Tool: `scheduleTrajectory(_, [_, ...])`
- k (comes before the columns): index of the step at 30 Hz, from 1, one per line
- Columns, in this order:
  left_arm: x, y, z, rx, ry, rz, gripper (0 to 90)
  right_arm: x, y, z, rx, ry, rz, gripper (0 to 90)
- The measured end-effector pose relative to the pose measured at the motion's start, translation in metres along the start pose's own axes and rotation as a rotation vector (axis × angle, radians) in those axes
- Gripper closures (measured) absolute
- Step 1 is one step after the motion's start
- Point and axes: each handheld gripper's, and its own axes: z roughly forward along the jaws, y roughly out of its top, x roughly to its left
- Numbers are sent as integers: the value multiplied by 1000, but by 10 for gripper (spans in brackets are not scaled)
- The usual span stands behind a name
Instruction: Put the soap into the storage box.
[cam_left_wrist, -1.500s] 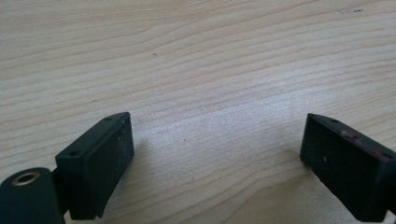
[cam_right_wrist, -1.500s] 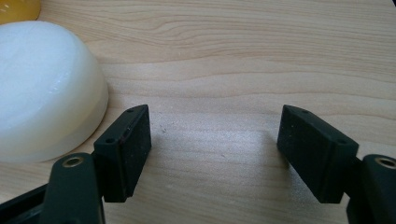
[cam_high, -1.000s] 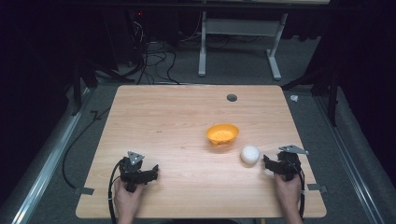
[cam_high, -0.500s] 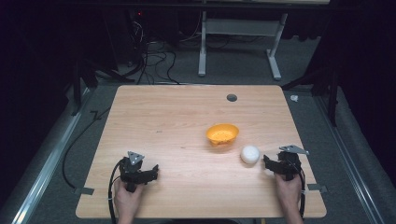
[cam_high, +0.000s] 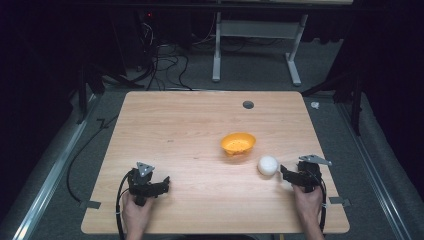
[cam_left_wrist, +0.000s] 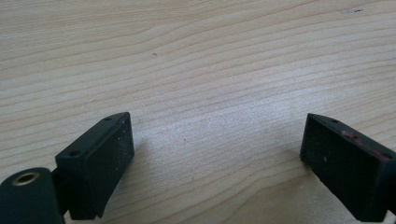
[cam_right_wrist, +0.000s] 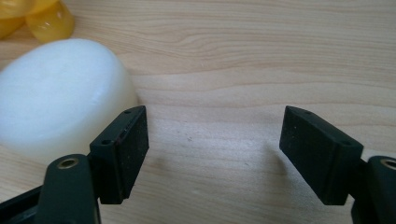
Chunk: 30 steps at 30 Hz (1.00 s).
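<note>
Right gripper (cam_high: 286, 174) rests low at the table's (cam_high: 190, 130) right front, jaws spread wide with nothing between them; the white round object (cam_high: 267, 165) lies on the wood just beside its left jaw, outside the gap. Orange bowl (cam_high: 238, 143) sits just beyond the white object. Left gripper (cam_high: 161, 184) rests wide and empty at the left front, well apart from both.

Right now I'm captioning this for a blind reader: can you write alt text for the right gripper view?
A white rounded object lies on the wooden table just left of the open right gripper, outside its black jaws. Part of an orange bowl shows at top left.
</note>
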Motion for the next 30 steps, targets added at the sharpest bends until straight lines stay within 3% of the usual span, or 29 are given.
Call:
scheduleTrajectory(21, [0,0,0,0,0,0,100,12,-1,-25,-35,58,-19,253])
scheduleTrajectory(30, [0,0,0,1,-1,0,100,18,-5,-28,-31,77,-25,250])
